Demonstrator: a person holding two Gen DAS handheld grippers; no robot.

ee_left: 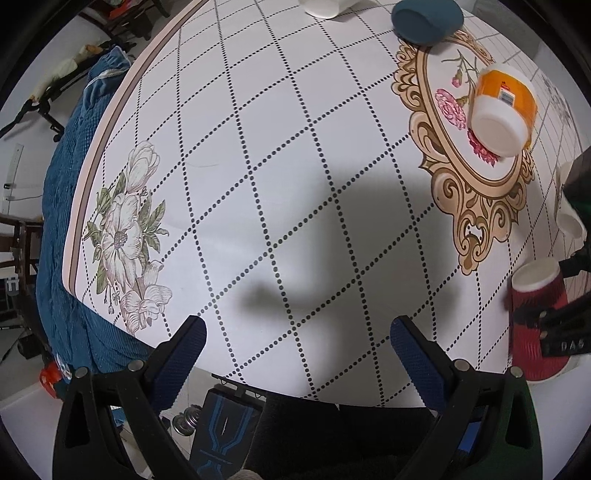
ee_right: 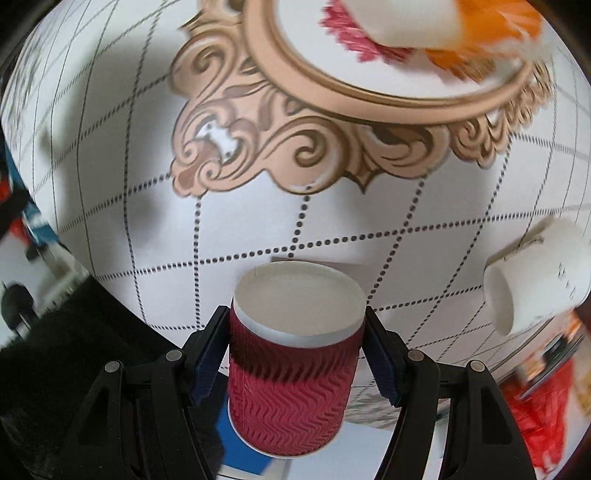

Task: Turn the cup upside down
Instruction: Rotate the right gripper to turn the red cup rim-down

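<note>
A red ribbed paper cup [ee_right: 291, 373] sits between the fingers of my right gripper [ee_right: 295, 325], which is shut on its sides. The cup's white base faces away from the camera, its mouth toward the camera side, and it is held above the table near the front edge. The same cup [ee_left: 537, 325] shows at the right edge of the left wrist view, with the right gripper [ee_left: 554, 325] around it. My left gripper [ee_left: 299, 343] is open and empty, low over the table's front edge.
An orange and white cup [ee_left: 504, 107] lies on its side on the ornate oval print. A white cup [ee_right: 535, 273] lies on its side at the right. A teal bowl [ee_left: 426, 18] is upside down at the back. A blue cloth [ee_left: 74, 221] hangs at the table's left edge.
</note>
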